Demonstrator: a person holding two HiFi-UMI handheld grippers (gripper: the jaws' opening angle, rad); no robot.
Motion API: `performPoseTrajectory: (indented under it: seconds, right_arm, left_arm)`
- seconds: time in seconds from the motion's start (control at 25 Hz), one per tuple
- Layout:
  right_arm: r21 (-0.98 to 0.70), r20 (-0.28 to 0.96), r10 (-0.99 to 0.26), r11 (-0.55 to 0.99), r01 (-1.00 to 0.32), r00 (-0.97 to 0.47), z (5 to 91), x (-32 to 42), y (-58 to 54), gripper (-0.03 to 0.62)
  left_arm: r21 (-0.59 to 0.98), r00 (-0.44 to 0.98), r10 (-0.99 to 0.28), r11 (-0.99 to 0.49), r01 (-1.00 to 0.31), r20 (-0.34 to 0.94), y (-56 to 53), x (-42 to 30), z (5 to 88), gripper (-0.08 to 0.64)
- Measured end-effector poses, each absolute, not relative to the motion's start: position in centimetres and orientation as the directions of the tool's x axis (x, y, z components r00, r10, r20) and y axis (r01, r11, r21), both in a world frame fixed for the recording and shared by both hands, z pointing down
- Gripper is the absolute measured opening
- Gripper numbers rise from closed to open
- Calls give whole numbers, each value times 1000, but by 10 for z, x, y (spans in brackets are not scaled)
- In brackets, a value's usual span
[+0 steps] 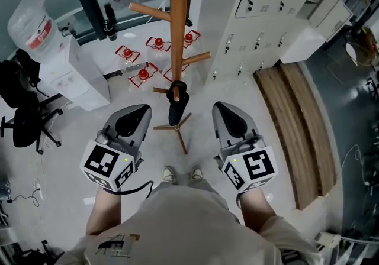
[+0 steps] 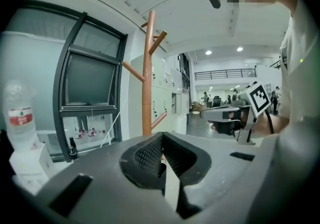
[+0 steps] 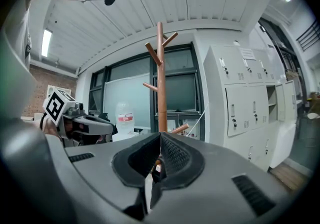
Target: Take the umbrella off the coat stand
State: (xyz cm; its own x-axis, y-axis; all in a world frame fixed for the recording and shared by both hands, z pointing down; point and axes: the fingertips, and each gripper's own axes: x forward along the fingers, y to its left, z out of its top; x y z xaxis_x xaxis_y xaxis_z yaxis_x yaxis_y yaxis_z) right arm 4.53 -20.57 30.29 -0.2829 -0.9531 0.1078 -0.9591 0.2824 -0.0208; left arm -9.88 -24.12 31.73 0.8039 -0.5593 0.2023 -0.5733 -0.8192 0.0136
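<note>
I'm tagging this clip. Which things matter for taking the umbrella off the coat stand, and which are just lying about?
Job: umbrella, coat stand, left gripper, right gripper, both shut.
Lying about: water dispenser, office chair, lockers.

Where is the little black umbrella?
In the head view, the black folded umbrella hangs low on the brown wooden coat stand, at centre, just above its legs.

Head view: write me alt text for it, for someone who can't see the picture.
Seen from above, a person holds the left gripper and right gripper, both shut and empty, toward a wooden coat stand with a folded black umbrella hanging low on it. White lockers stand to its right.
</note>
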Motion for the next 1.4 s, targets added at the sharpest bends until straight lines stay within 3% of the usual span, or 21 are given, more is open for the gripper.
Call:
performPoseTrajectory:
  seconds: [0.56, 0.72, 1.12, 1.4]
  right_arm:
    - [-64, 155, -926, 339, -939, -345, 329, 56, -222, 9]
    - [-105, 109, -923, 358, -928, -368, 329, 54, -228, 9]
    - [-129, 141, -908, 379, -916, -395, 363, 47, -250, 11]
    - [-131, 234, -873, 408, -903, -428, 410, 38, -263, 132]
  left_arm:
    - [-40, 770, -612, -786, -616, 180, -263, -89, 320, 8]
    - [-18, 787, -589, -803, -596, 183, -275, -86, 330, 8]
    - [-6, 840, -496, -862, -507, 221, -297, -65, 368, 9]
    - [-27, 836, -481, -870, -493, 264, -323, -58, 405, 9]
